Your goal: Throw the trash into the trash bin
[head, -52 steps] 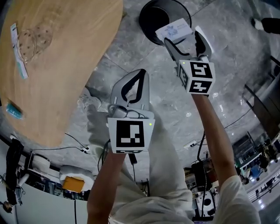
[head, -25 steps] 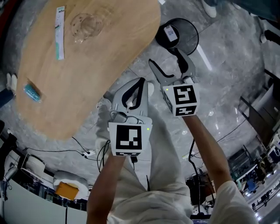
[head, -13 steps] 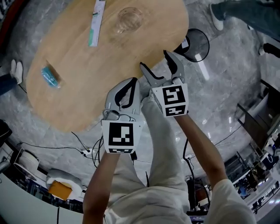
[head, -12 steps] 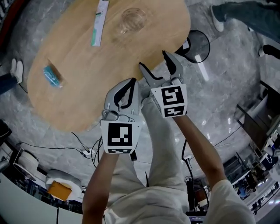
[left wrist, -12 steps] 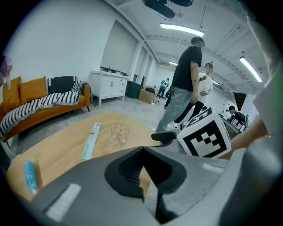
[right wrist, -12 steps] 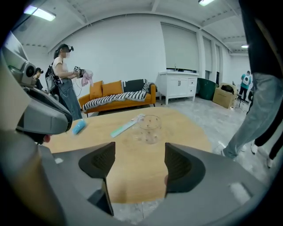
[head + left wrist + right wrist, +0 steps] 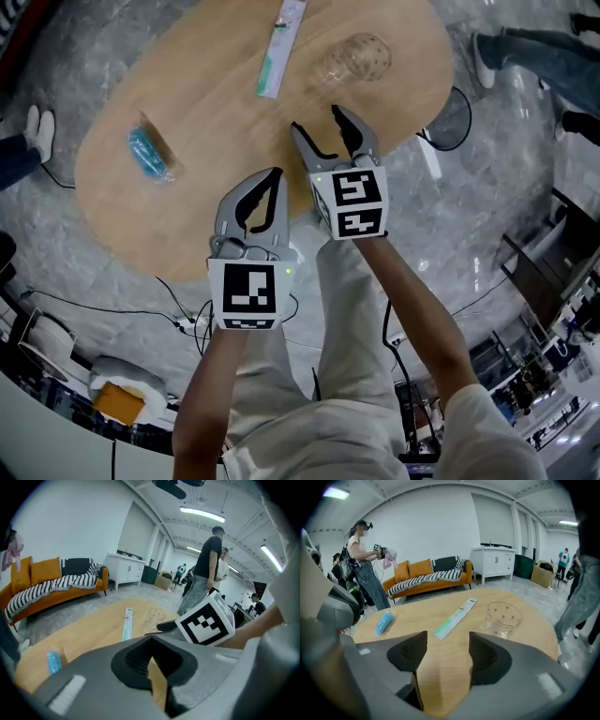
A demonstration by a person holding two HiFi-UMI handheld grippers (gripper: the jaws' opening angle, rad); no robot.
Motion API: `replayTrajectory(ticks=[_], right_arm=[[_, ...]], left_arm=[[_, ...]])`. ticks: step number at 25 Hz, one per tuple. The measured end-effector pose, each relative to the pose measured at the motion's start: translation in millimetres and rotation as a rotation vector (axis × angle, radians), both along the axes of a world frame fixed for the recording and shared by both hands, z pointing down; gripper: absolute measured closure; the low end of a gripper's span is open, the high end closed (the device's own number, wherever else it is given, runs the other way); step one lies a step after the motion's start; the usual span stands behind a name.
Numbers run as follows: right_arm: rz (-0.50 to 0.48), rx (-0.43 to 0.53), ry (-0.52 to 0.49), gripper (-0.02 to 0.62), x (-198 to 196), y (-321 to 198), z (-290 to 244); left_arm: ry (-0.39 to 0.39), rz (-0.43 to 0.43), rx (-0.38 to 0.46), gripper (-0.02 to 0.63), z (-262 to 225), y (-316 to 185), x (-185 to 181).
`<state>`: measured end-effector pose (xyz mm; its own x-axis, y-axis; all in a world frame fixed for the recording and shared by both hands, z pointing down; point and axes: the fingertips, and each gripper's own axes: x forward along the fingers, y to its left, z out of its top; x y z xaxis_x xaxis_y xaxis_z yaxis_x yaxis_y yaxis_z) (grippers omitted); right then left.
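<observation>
My right claw (image 7: 317, 120), half open, empty and just closing somewhat, points over the table (image 7: 206, 112) toward the long wrapper (image 7: 279, 37) and clear cup (image 7: 354, 58), likely next for the bin (image 7: 457, 117); my left claw (image 7: 274, 174) is closed, empty

White walls (image 7: 431, 527) and strip lights (image 7: 201, 513) surround a marbled grey floor (image 7: 487, 234), orange sofa (image 7: 419, 568) and white cabinet (image 7: 494, 564).
</observation>
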<state>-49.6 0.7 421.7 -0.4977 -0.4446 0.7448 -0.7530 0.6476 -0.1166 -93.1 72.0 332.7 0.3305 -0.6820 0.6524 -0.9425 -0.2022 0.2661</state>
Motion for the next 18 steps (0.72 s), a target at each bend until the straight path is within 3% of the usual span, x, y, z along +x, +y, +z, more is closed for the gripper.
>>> replayTrajectory(ticks=[7, 12, 18], right_arm=[[-0.015, -0.047, 0.039, 0.326, -47.6, -13.7, 34.0], [0.146, -0.085, -0.003, 0.376, -56.8, -38.0, 48.6], [0.233, -0.100, 0.031, 0.416, -68.3, -49.5, 67.4]], left_arm=[[0.015, -0.050, -0.017, 0.606, 14.7, 1.9, -47.1], [0.039, -0.055, -0.030, 0.606, 24.9, 4.2, -59.7], [0.041, -0.013, -0.016, 0.606, 20.8, 2.4, -66.8]])
